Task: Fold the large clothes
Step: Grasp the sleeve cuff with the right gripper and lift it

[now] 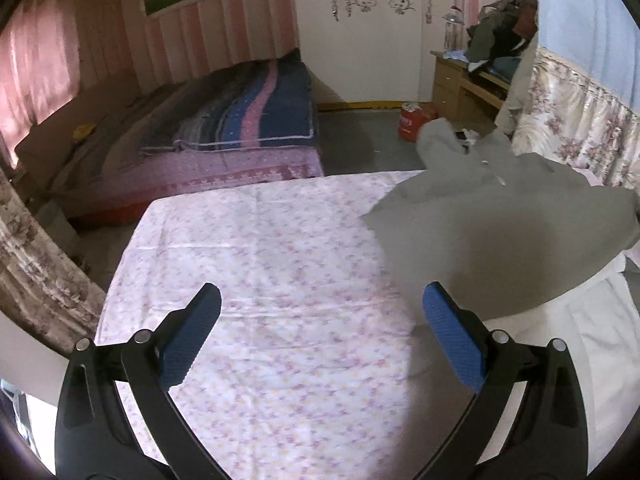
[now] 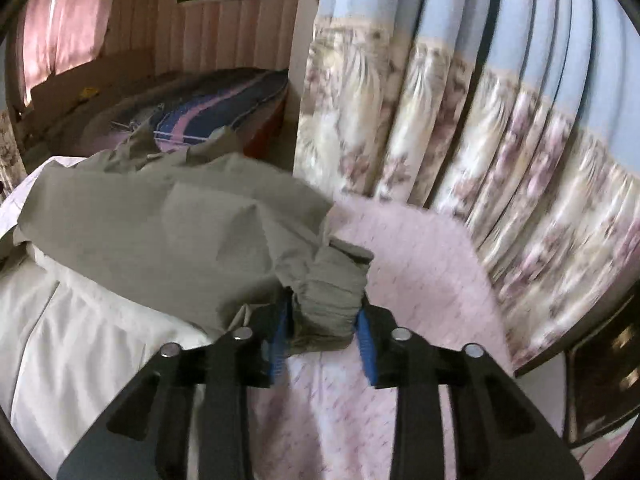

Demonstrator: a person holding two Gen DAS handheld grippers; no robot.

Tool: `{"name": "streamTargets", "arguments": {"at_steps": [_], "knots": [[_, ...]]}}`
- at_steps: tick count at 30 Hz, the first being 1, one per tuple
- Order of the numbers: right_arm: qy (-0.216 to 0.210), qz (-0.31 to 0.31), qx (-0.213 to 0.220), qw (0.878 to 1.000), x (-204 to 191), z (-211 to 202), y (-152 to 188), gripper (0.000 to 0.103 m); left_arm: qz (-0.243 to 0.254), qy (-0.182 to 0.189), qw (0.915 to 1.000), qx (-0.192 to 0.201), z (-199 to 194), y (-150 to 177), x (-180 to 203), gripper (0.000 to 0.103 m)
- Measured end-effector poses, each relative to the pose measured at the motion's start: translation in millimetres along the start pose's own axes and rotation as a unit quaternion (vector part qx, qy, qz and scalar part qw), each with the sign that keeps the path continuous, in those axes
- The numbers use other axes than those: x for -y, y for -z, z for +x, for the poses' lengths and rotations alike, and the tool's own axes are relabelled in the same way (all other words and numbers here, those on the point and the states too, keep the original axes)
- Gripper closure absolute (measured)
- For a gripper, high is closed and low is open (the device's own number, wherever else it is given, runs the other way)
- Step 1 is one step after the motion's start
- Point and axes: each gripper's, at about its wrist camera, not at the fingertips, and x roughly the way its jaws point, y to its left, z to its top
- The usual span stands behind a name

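Note:
A large grey garment lies spread over the right side of a table covered by a floral pink-and-white sheet. In the right wrist view the grey garment is rumpled, and one sleeve ends in a gathered cuff. My right gripper is shut on that cuff, with the bunched cloth pressed between its blue pads. My left gripper hovers open above the bare sheet, to the left of the garment, with nothing between its fingers.
A white cloth lies under the garment. Flowered curtains hang close on the right. A low bed with folded blankets stands beyond the table. A red container sits on the floor beside a wooden desk piled with clothes.

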Motion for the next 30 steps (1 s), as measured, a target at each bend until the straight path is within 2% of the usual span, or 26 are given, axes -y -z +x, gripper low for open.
{"name": "streamTargets", "arguments": {"at_steps": [1,3,5,7,9,10,12,14,16,17,18,19,23,25,28,30], "knots": [[-0.008,0.007,0.015,1.000,2.1,-10.3,-1.6,0.041,0.006,0.004,1.0000,0.001,-1.1,-0.7,7.8,0.003],[-0.023,0.030,0.057,0.998,8.8,-29.4,-8.5,0.020,0.022,0.010,0.9997,0.005,-3.2,-3.5,23.4,0.003],[-0.029,0.048,0.093,0.994,15.8,-51.3,-17.0,0.019,0.035,0.012,0.9993,0.010,-4.2,-6.4,37.8,0.003],[-0.018,0.053,0.092,0.994,13.2,-50.4,-30.9,0.018,0.044,0.016,0.9989,0.010,-2.9,-10.2,51.9,0.003],[-0.002,0.053,0.065,0.996,12.1,-37.1,-36.2,0.018,0.046,0.024,0.9986,0.010,-0.3,-14.5,64.3,0.003],[0.014,0.058,0.036,0.998,11.7,-24.9,-33.6,0.018,0.046,0.030,0.9985,0.009,1.3,-16.2,70.3,0.003],[0.009,0.088,0.002,0.996,15.1,-8.3,-22.4,0.018,0.050,0.042,0.9978,0.006,6.1,-18.3,84.2,0.003],[-0.018,0.133,-0.023,0.991,20.7,5.8,-11.7,0.021,0.065,0.032,0.9974,-0.003,14.2,-18.4,97.2,0.003],[-0.056,0.154,-0.041,0.986,17.3,18.4,-3.3,0.057,0.086,0.008,0.9961,-0.017,28.4,-17.1,109.3,0.006],[-0.054,0.149,-0.042,0.986,11.8,20.1,-3.1,0.057,0.090,0.004,0.9956,-0.025,34.1,-15.3,110.0,0.012],[-0.053,0.142,-0.036,0.988,7.0,18.5,-3.4,0.060,0.094,0.007,0.9947,-0.042,43.5,-13.1,111.2,0.023],[-0.053,0.132,-0.025,0.989,0.9,16.5,-5.6,0.063,0.093,0.012,0.9940,-0.056,50.6,-11.1,109.6,0.028],[-0.057,0.101,0.021,0.993,-19.1,9.4,-22.8,0.066,0.076,0.004,0.9955,-0.057,57.8,-7.0,95.4,0.031],[-0.067,0.085,0.035,0.993,-30.7,10.8,-32.1,0.067,0.061,-0.007,0.9964,-0.058,60.8,-5.6,81.5,0.037],[-0.065,0.061,0.030,0.996,-44.5,20.5,-35.3,0.067,0.039,-0.024,0.9973,-0.058,64.4,0.9,56.9,0.038],[-0.044,0.042,0.007,0.998,-45.2,38.9,-28.1,0.067,0.033,-0.032,0.9972,-0.059,65.4,6.7,47.4,0.038]]}}
